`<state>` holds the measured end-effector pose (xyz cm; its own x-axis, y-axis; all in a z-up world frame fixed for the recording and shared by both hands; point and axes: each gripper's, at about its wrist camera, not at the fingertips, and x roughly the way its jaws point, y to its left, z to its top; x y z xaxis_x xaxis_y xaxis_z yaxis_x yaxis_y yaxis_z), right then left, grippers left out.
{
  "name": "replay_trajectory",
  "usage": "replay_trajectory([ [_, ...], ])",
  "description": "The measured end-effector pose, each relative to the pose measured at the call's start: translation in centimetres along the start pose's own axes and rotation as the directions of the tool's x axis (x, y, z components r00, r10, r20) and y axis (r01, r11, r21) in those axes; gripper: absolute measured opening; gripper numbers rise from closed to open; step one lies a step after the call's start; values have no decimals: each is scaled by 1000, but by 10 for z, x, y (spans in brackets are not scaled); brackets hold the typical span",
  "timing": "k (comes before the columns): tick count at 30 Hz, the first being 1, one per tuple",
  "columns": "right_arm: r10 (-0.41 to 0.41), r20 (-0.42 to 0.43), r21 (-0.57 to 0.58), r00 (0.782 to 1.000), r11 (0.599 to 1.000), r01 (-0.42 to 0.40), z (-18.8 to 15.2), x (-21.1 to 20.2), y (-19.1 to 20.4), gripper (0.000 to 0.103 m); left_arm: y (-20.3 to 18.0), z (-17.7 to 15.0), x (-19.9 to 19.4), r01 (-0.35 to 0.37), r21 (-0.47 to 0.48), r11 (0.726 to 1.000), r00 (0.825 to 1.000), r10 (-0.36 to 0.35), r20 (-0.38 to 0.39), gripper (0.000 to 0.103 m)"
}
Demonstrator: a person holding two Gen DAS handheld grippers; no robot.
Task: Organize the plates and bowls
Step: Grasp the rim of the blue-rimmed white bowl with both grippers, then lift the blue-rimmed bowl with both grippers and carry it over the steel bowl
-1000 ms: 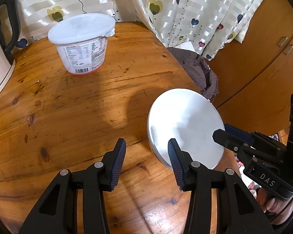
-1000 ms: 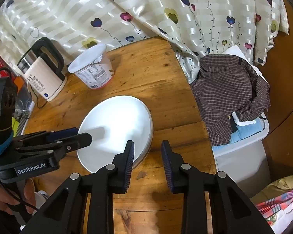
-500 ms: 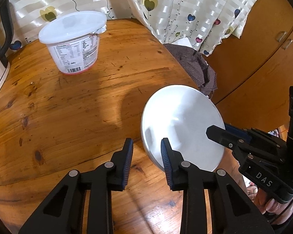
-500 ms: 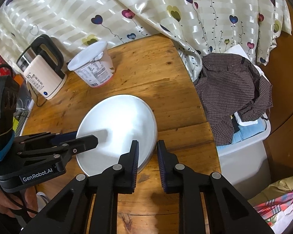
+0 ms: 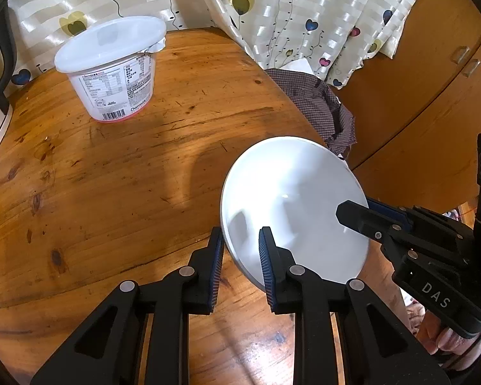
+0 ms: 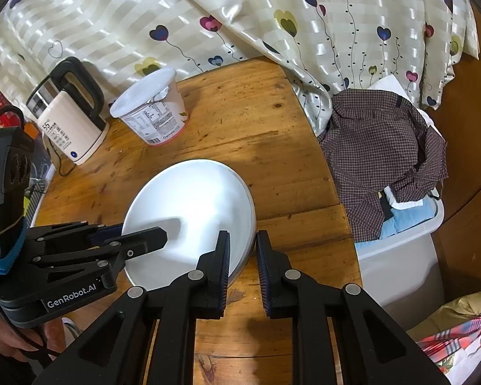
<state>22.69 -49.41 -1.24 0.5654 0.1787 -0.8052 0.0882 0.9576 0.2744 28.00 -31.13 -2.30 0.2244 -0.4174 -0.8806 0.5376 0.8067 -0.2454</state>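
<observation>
the white plate (image 5: 291,199) sits near the bench (image 5: 118,173) edge. the left gripper (image 5: 240,256) straddles its near rim, jaws closing on it with the rim between them; whether they press yet i cannot tell. the right gripper (image 6: 243,256) straddles the opposite rim, its jaws also closing, looking about clenched on it. gripping both sides likely keeps the plate level for lifting. a lidded tub (image 5: 112,67) and kettle (image 6: 70,122) stand well apart behind.

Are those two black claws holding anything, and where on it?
Both are closing on the white plate, one on each opposite edge: left gripper, right gripper.
</observation>
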Motion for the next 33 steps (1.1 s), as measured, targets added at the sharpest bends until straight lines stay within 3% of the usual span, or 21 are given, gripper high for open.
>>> replay_trajectory([
  [13,-5,8,-3,1000,1000,5,0,-6,0,15,-2,-3,-5,1,2,1000,1000,-1,5,22],
  [33,3,42,-21,999,1000,-2,-13,-44,26,15,-6,-27,-46,-6,4,1000,999,6,38,22],
])
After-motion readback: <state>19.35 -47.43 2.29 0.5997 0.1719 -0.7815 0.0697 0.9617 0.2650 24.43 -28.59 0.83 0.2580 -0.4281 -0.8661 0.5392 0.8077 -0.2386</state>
